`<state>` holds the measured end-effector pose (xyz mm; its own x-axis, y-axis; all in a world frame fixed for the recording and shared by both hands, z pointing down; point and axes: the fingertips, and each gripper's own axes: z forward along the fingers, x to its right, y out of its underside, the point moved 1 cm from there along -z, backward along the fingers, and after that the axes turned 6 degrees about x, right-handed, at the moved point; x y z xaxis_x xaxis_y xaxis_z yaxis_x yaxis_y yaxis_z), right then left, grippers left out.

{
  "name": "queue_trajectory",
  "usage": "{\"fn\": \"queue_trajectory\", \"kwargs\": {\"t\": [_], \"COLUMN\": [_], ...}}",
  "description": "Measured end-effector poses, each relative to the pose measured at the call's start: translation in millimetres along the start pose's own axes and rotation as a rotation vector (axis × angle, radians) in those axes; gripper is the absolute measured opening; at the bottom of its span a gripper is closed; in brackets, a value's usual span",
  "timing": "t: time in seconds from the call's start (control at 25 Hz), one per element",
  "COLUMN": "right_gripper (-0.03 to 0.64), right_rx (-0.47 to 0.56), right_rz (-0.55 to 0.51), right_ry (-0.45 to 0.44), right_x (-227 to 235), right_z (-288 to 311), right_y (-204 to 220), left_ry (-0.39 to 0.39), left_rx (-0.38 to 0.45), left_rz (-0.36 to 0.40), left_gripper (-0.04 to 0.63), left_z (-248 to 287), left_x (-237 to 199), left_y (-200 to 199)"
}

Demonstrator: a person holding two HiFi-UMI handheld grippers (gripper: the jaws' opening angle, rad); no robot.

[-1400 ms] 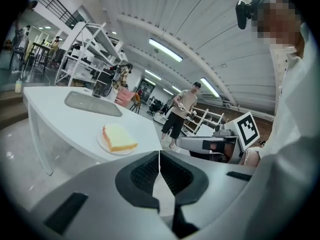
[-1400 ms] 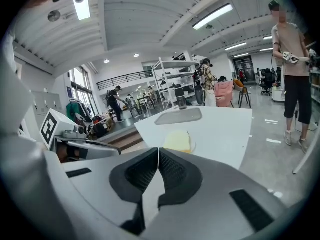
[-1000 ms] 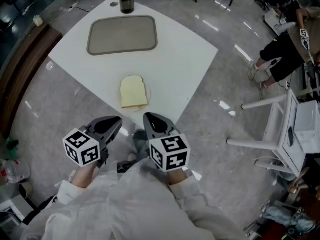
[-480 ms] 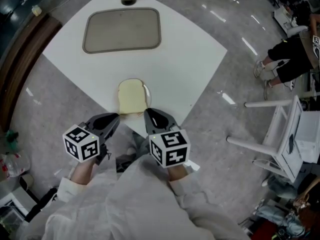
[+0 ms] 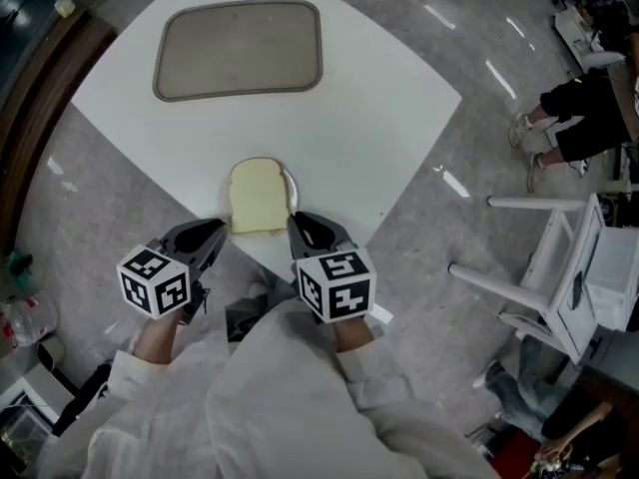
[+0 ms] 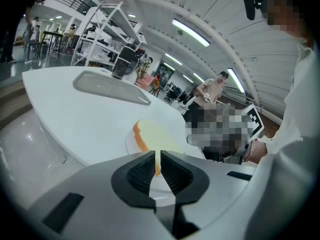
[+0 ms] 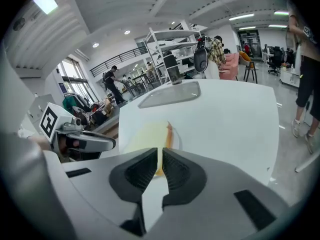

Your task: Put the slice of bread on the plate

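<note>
Slice of bread [image 5: 257, 196] lies on the plate [image 5: 294, 190] at the table [image 5: 379, 118] edge. Left gripper [image 5: 220, 232] and right gripper [image 5: 299, 225] sit just short of it, jaws closed on nothing. Placement looks done; next move is probably just to back off.

No legible text, brand, number or sign in any view. The only printed marks are black-and-white square marker patterns on the cube faces of the left gripper [image 5: 212, 236] and the right gripper [image 5: 303, 230]. These are coded blocks, not letters or digits.
</note>
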<state>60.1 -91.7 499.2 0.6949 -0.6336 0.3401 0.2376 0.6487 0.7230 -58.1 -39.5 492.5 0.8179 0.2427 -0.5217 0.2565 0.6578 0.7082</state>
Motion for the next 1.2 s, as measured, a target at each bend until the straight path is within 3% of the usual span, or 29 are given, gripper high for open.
{"fn": "queue_trajectory", "kwargs": {"t": [0.4,0.6,1.2], "right_gripper": [0.018,0.064,0.066], "right_rx": [-0.061,-0.070,-0.125], "right_rz": [0.035,0.050,0.069], "right_ry": [0.019,0.018,0.005], "right_x": [21,27,34], "right_z": [19,28,43], "right_y": [9,7,10], "left_ry": [-0.050,-0.045,-0.068], "left_rx": [-0.044,-0.041,-0.102], "left_rz": [-0.066,-0.110,-0.178], "left_gripper": [0.078,0.080,0.080], "left_z": [13,19,25], "left_x": [-27,-33,-50], "left_y": [6,7,13]}}
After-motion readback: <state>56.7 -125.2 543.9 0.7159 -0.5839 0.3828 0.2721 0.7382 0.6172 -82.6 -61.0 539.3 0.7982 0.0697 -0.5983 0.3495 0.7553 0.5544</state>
